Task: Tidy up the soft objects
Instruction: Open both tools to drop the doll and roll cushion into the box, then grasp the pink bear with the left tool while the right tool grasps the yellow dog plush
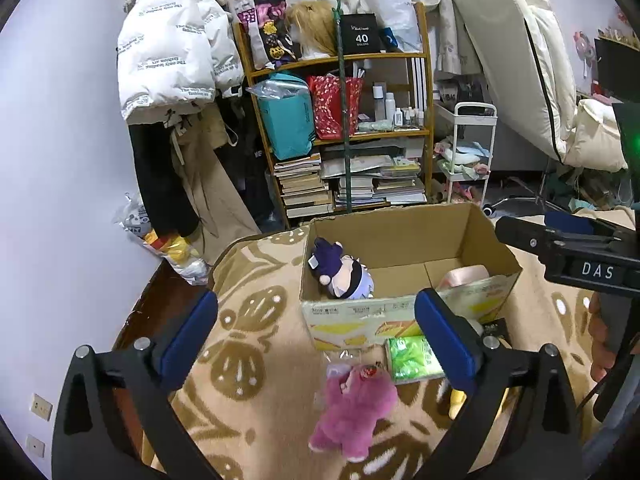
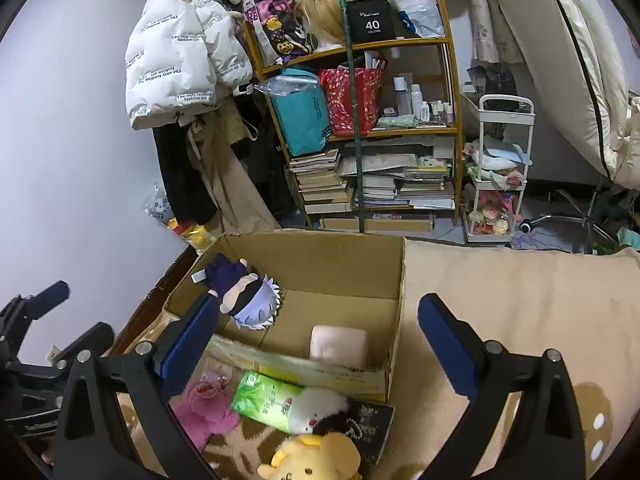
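Tools — left tool (image 1: 316, 340), right tool (image 2: 316, 340) — hover agape, empty, over the cardboard box (image 2: 394, 280).

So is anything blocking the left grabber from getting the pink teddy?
Nothing visible is. The pink plush bear lies uncovered on the patterned blanket, between the open left gripper fingers, below the cardboard box.

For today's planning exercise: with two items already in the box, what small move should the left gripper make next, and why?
Probably lower the open left gripper onto the pink plush: it lies on the blanket outside the cardboard box, nearly between the fingers.
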Motion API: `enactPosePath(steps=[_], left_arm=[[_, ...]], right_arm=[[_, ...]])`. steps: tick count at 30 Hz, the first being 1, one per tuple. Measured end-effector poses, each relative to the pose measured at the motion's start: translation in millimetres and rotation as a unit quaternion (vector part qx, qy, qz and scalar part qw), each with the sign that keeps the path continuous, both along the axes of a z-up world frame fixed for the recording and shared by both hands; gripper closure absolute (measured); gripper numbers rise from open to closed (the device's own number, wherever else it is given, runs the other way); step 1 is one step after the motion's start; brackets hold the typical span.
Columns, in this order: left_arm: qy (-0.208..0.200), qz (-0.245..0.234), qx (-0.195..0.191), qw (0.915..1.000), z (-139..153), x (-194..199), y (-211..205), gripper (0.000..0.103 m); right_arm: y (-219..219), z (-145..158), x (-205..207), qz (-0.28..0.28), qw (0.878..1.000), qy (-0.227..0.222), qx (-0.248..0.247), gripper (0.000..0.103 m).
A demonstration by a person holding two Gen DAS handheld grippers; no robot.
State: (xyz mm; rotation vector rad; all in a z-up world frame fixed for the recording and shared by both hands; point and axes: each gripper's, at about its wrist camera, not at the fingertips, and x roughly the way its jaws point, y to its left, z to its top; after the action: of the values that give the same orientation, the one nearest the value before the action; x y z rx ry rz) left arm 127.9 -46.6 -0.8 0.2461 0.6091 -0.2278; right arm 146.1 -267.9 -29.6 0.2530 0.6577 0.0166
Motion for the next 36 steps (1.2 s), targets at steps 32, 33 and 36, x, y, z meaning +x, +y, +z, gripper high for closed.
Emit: enactPosePath(steps=[32,33,36], left_arm=[[0.104,0.011,0.034,0.9939,-45.5,-51.9,19.2,0.005],[0.106,0.01,0.037,0.9936,-47.3,-51.1,18.4,0.005],[0.108,0.006,0.051,0.9928,-52.0,-48.6,15.5,0.005]], right_arm=[[11.9,-24.2,-65.6,0.001,0.994,0.095,-0.048,0.0],[12.1,-26.0,-64.9,0.001,0.994,0.097,-0.048,0.0],[12.7,-32.6,-62.6,0.003,0.993,0.108,-0.047,0.0]])
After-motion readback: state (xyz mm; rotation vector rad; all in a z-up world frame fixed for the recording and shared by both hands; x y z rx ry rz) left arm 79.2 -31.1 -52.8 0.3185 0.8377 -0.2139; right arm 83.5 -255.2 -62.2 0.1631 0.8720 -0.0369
